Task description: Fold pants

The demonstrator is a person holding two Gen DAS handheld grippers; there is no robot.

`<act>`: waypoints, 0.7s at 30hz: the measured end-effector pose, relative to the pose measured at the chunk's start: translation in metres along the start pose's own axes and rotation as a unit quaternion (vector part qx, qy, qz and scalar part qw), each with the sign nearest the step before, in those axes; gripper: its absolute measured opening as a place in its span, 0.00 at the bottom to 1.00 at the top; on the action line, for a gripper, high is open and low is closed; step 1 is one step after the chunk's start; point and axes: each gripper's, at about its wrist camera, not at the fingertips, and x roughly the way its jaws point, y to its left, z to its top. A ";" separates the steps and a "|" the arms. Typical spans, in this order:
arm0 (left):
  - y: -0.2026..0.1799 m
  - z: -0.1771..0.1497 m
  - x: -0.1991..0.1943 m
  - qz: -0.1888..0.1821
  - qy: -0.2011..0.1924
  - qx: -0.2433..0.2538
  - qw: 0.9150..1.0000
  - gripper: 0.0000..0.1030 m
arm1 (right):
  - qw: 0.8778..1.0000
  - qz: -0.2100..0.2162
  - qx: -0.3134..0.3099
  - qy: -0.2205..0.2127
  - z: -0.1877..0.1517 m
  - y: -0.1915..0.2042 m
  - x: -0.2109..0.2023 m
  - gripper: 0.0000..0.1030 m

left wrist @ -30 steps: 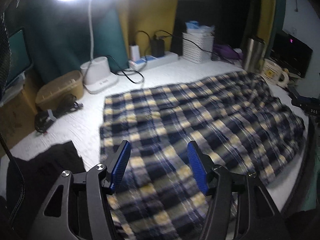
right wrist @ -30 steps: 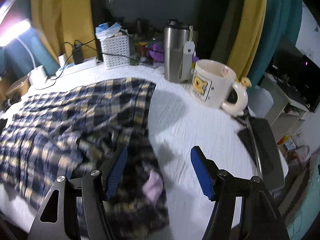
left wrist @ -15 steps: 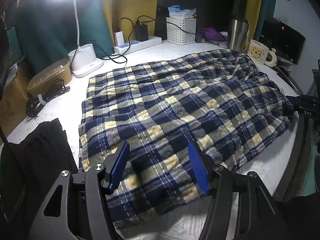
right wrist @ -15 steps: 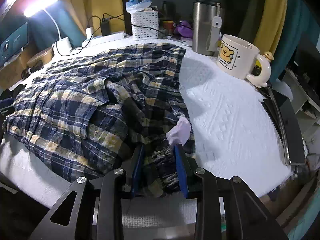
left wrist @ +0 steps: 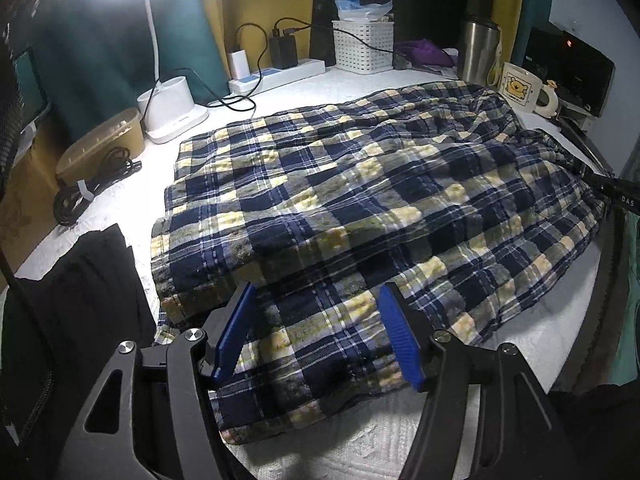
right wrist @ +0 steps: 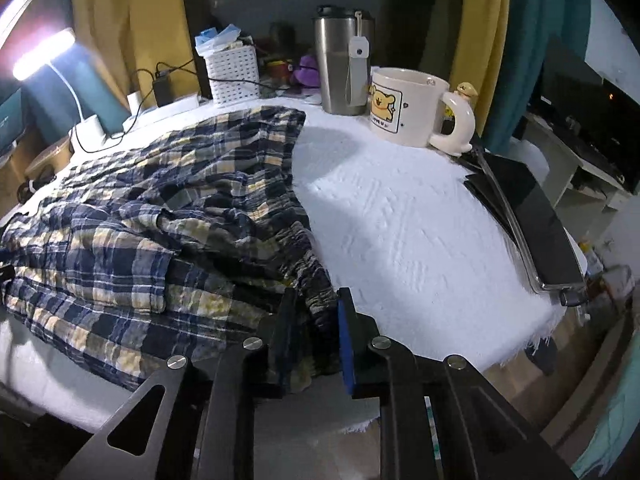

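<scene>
The plaid pants [left wrist: 360, 200], navy, yellow and grey, lie spread over the white table cover. My left gripper [left wrist: 316, 332] is open, its blue pads hovering over the near leg end with cloth showing between them. In the right wrist view the pants [right wrist: 140, 208] lie bunched at the left. My right gripper [right wrist: 316, 332] is shut on the crumpled waistband edge at the table's near edge.
A bear mug [right wrist: 412, 108], a steel tumbler [right wrist: 344, 64] and a white basket [right wrist: 234, 72] stand at the back. A lamp base [left wrist: 172, 108], a power strip [left wrist: 276, 76], a tan box [left wrist: 100, 144] and a black garment [left wrist: 80, 292] are at the left. A dark tray [right wrist: 532, 224] lies at the right.
My right gripper closed on the waistband edge and pulled it toward the table's near edge. My left gripper drew back and lowered over the leg end, still open.
</scene>
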 end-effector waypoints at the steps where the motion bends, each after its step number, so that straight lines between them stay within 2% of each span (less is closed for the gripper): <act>1: -0.001 0.000 -0.002 -0.001 -0.002 0.001 1.000 0.62 | 1.000 -0.004 -0.001 -0.004 0.000 0.001 -0.003 0.29; 2: -0.002 -0.001 -0.005 -0.003 -0.006 0.003 1.000 0.64 | 1.000 -0.008 -0.003 -0.010 0.000 0.003 -0.008 0.39; 3: -0.002 -0.001 -0.007 -0.005 -0.008 0.004 1.000 0.70 | 1.000 -0.010 -0.006 -0.014 0.000 0.004 -0.012 0.59; 5: -0.004 -0.002 -0.012 -0.008 -0.016 0.007 1.000 0.75 | 0.999 -0.009 -0.013 -0.028 -0.001 0.009 -0.021 0.84; 12: -0.018 -0.013 -0.020 -0.025 -0.020 0.033 0.999 0.77 | 0.997 -0.008 -0.057 -0.041 -0.016 0.043 -0.041 0.85; 16: -0.023 -0.023 -0.015 -0.031 -0.008 0.041 0.999 0.81 | 0.994 0.015 -0.101 -0.037 -0.030 0.081 -0.041 0.86; 18: -0.023 -0.026 -0.014 -0.034 -0.005 0.035 0.999 0.81 | 0.992 0.032 -0.119 -0.033 -0.035 0.101 -0.038 0.92; 21: -0.023 -0.031 -0.016 -0.036 -0.005 0.033 0.999 0.82 | 0.987 0.051 -0.149 -0.028 -0.040 0.131 -0.032 0.93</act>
